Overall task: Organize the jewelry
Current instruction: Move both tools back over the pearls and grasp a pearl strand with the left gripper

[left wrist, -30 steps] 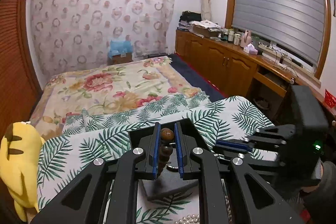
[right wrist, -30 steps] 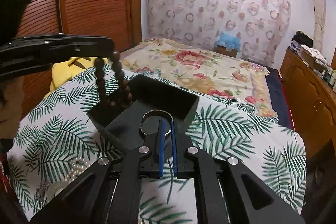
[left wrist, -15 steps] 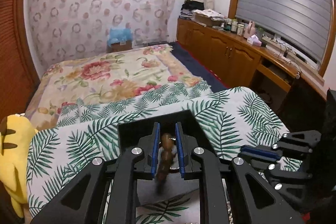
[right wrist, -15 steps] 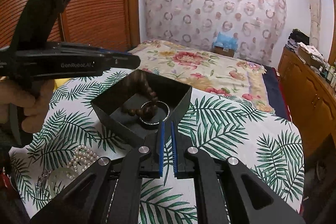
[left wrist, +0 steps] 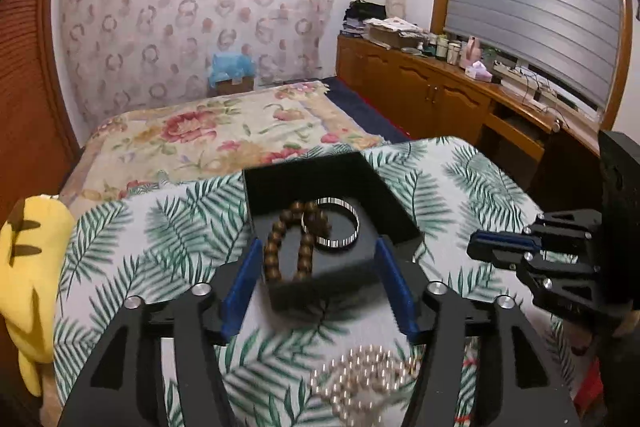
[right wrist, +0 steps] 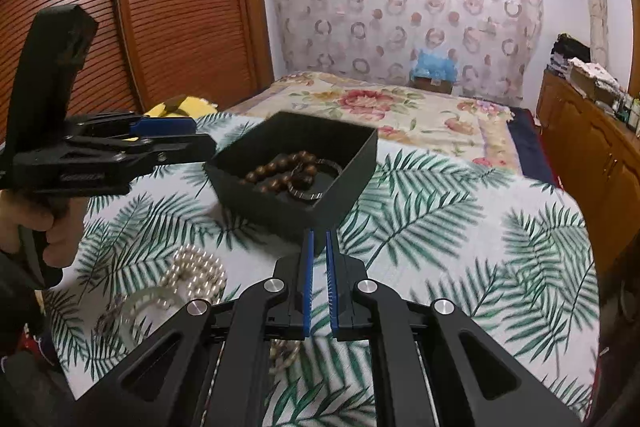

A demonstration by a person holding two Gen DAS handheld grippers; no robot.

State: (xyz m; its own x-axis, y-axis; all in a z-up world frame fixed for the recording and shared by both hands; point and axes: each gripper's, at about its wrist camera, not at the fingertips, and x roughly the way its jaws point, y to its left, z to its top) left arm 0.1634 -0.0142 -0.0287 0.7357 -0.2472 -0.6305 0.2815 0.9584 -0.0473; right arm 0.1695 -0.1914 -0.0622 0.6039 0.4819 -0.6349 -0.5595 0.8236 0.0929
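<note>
Left gripper (left wrist: pixel 316 285): fingers are spread wide, jaws have just been opening, nothing is clamped between them. The wooden bead bracelet (left wrist: pixel 294 241) is seen lying in the black box (left wrist: pixel 280 183), just past the fingertips, partly draped over the silver bangle (left wrist: pixel 332 223) that sits beside it on the box floor. The bracelet's loop is stretched roughly along the line the fingers point.

Right gripper (right wrist: pixel 319 283): fingers are drawn narrow, only a thin gap is left, nothing is held. The near wall of the box is sited just ahead of the tips.

Key relation for the coming move, as judged: the pearl strand (right wrist: pixel 196 275) is left outside the box, on the leaf-print cloth of the worktop (right wrist: pixel 460 227), nearer the person than the box and off to the left of the right fingers. In the left view the pearls (left wrist: pixel 364 375) are found below and behind the left fingertips, so a pull-back would be needed. The left hand (right wrist: pixel 44 231) is judged the nearer one.

View differences: the box floor and the bracelet-over-bangle overlap are shown clearly only by the left camera. More jewelry by the pearls, including a pale ring (right wrist: pixel 148 303), appears only in the right camera, blurred; what it is cannot be told.
</note>
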